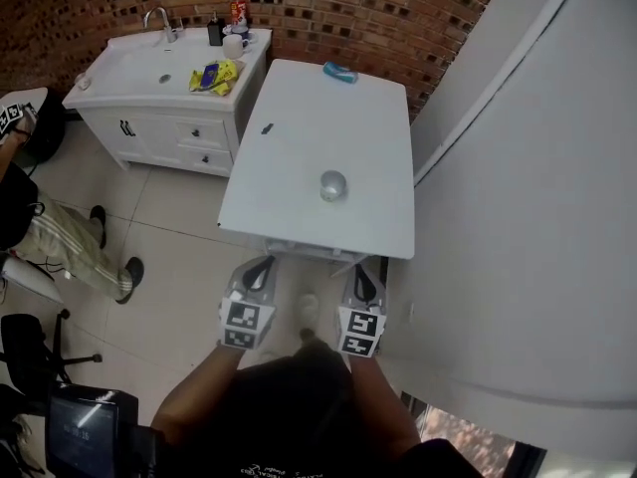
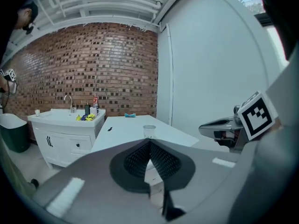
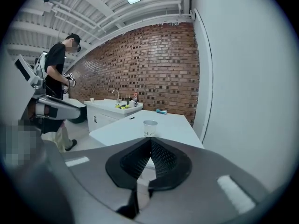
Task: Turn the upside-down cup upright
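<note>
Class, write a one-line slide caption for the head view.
Both shut, the left gripper and right gripper hang short of a white table bearing one cup.

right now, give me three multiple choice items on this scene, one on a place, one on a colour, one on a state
1. Where does the cup stand?
A. on the white table
B. on the sink cabinet
C. on the floor

2. What colour is the small object at the table's far end?
A. red
B. blue
C. green

3. What state are the left gripper and right gripper in?
A. both shut, empty
B. both open, empty
C. one shut on the cup

Answers:
1 A, the cup sits on the tabletop, nearer its front edge.
2 B, it shows light blue against the white top.
3 A, each gripper view shows its jaws together, with the cup well beyond them.
</note>
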`<state>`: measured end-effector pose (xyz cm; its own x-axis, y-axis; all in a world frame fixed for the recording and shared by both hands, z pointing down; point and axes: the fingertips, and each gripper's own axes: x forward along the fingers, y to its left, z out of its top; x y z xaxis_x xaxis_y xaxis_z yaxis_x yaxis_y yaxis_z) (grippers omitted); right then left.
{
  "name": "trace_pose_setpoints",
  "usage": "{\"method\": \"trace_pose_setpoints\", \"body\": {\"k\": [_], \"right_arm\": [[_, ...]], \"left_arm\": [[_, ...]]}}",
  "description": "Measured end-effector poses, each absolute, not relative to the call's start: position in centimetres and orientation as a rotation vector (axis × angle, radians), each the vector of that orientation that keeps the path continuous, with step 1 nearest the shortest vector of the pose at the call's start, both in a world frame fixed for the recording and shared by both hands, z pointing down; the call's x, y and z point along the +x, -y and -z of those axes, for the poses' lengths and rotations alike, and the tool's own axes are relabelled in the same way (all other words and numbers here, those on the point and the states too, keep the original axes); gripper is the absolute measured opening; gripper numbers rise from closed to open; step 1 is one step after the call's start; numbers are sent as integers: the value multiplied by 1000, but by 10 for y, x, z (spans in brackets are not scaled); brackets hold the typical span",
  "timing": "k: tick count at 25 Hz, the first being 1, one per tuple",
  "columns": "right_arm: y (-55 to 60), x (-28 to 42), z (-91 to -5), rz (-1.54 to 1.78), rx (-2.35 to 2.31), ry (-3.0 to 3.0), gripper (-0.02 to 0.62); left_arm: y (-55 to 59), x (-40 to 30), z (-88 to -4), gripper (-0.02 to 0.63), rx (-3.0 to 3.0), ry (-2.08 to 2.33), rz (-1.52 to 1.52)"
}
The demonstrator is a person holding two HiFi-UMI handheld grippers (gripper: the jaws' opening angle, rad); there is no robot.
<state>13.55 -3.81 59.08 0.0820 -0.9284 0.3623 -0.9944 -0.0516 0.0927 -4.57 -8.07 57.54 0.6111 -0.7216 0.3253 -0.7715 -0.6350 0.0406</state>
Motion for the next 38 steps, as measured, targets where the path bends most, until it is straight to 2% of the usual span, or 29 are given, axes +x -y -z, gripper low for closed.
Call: {"method": "trace_pose_setpoints", "body": {"k": [13,21,29,38], "right_arm": [[-55,94,-537,-259,2143,1929,12],[-98,111,-526,-308,2245,1944,12],[-130,112,-535,-282,2068,2053,12],[-159,122,-542,-292,1983,2145,12]], "left_arm": [[-17,-70,-559,-6,2719,1144,-364],[-53,-61,-570,-6,2698,1155,-388],[-68,-40,-535,-6,2656,1283,-275],[-109,-14,-531,-6,2657,1341,-356]]}}
